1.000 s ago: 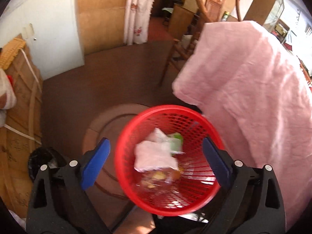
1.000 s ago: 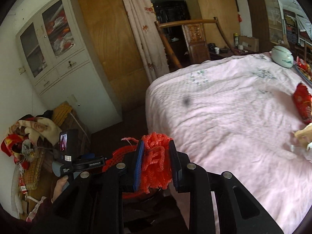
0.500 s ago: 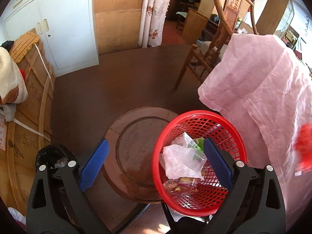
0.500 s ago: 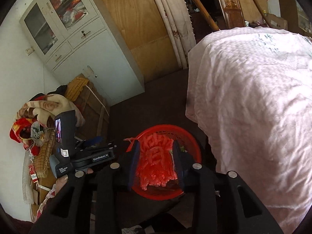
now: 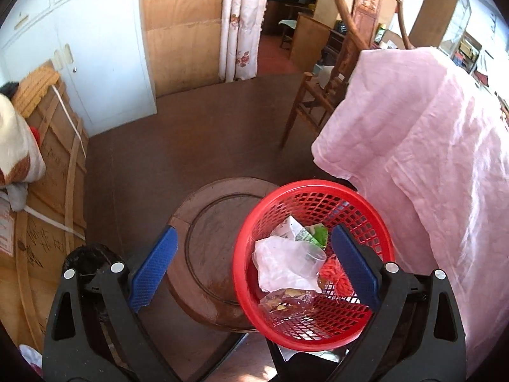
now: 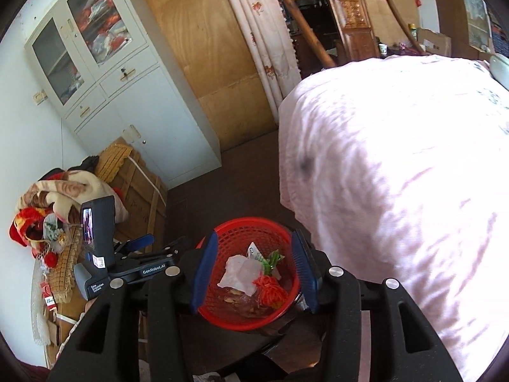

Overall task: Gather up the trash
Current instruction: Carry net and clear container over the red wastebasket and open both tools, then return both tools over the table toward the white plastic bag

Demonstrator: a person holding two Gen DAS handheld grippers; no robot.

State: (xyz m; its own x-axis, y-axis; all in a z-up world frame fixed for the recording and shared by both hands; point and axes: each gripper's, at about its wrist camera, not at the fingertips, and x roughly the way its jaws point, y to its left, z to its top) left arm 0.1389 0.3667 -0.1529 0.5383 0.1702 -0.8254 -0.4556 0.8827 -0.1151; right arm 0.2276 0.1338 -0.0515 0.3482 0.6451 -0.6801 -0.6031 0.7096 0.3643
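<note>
The red mesh basket (image 6: 248,273) stands on a dark stool beside the pink cloth (image 6: 397,191) and holds a white plastic bag (image 6: 240,273), a green-and-white wrapper (image 5: 313,232) and a red foam net (image 6: 270,291) lying loose at its right side. The right gripper (image 6: 253,275) hangs above the basket, its jaws opening with nothing between them. The left gripper (image 5: 251,272) is spread wide and empty, its right finger over the basket, its left over a round wooden board (image 5: 210,245).
</note>
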